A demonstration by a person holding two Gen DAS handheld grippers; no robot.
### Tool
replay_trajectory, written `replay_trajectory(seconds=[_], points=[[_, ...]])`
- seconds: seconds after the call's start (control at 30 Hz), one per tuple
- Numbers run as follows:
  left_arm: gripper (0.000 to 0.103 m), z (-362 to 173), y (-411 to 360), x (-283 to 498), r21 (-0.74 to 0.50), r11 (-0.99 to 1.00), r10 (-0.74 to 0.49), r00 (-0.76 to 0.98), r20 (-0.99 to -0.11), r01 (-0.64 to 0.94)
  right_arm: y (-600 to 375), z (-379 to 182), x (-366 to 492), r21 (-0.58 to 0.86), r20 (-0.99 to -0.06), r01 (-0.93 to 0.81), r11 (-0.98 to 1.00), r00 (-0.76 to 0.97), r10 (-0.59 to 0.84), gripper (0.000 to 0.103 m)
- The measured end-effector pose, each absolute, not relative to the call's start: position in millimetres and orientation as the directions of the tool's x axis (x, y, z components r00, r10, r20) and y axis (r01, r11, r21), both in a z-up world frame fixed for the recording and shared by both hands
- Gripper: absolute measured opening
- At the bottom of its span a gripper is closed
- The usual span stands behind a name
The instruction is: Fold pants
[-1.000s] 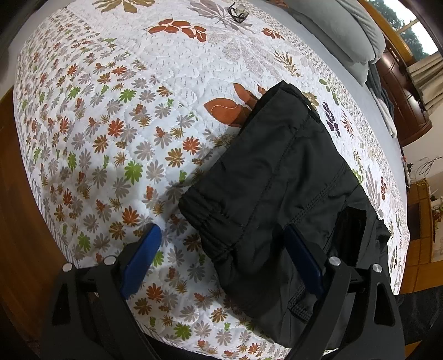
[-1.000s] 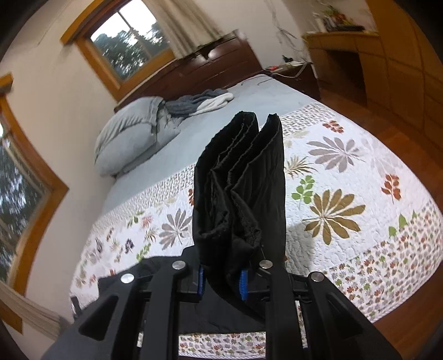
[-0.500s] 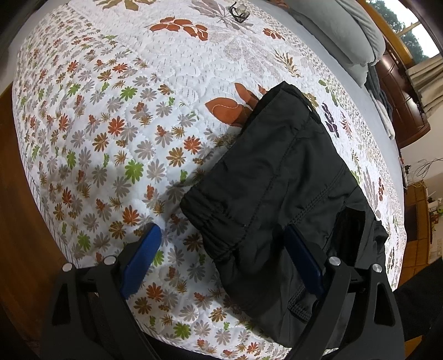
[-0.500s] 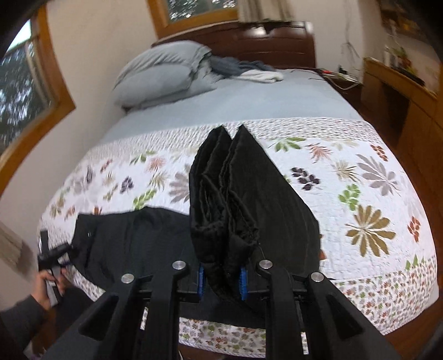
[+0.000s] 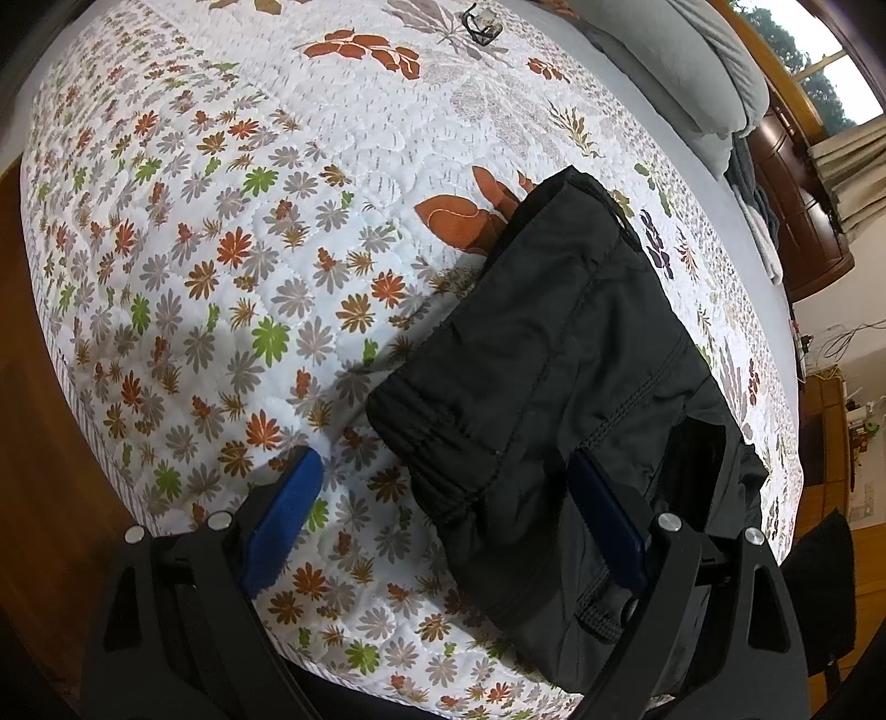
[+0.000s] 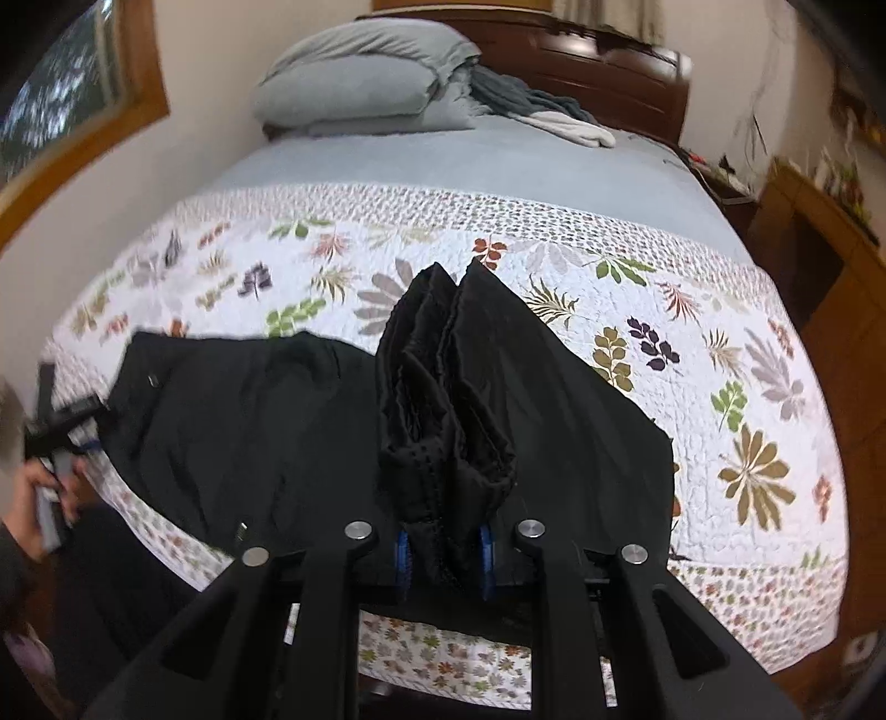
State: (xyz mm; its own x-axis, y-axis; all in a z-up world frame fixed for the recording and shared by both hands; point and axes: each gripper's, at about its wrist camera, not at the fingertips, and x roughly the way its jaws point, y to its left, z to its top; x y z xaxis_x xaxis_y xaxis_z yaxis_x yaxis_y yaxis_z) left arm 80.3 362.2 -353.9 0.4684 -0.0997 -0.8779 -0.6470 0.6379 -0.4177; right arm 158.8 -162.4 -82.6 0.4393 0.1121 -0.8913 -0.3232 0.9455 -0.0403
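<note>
Black pants [image 5: 554, 399] lie on the floral quilt near the bed's front edge, waistband towards me. My left gripper [image 5: 448, 515] is open and hovers over the waistband, empty, with its blue pads wide apart. In the right wrist view my right gripper [image 6: 443, 545] is shut on a bunched end of the pants [image 6: 443, 399] and holds it up above the rest of the pants [image 6: 232, 410], which spread flat to the left. The left gripper also shows in the right wrist view [image 6: 66, 426] at the far left, held in a hand.
The floral quilt [image 5: 221, 232] covers the foot of the bed. Grey pillows [image 6: 360, 83] and loose clothes [image 6: 542, 111] lie at the wooden headboard. A small black object [image 5: 480, 22] lies far on the quilt. Wooden floor [image 5: 33, 443] and furniture [image 6: 819, 266] surround the bed.
My right gripper has swung left with the bunched fabric, so the flat part of the pants and the left gripper have come into its view. The left gripper has barely moved.
</note>
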Motion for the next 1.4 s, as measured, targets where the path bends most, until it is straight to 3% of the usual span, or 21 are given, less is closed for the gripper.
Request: replay_trajectory(seconds=[0.67,1.4], points=[[0.090,-355,367,75,-0.445,0.623,-0.116,0.487,-0.866,-0.643,-73,-159,131,-0.395,-0.874,-0.490,0.777,0.461,-0.153,0.018],[0.090,-356,370,73,-0.460,0.616,-0.128,0.495,-0.859,-0.639,-51,-212,126,-0.397,-0.899,-0.542,0.740,0.392,-0.195,0.018]])
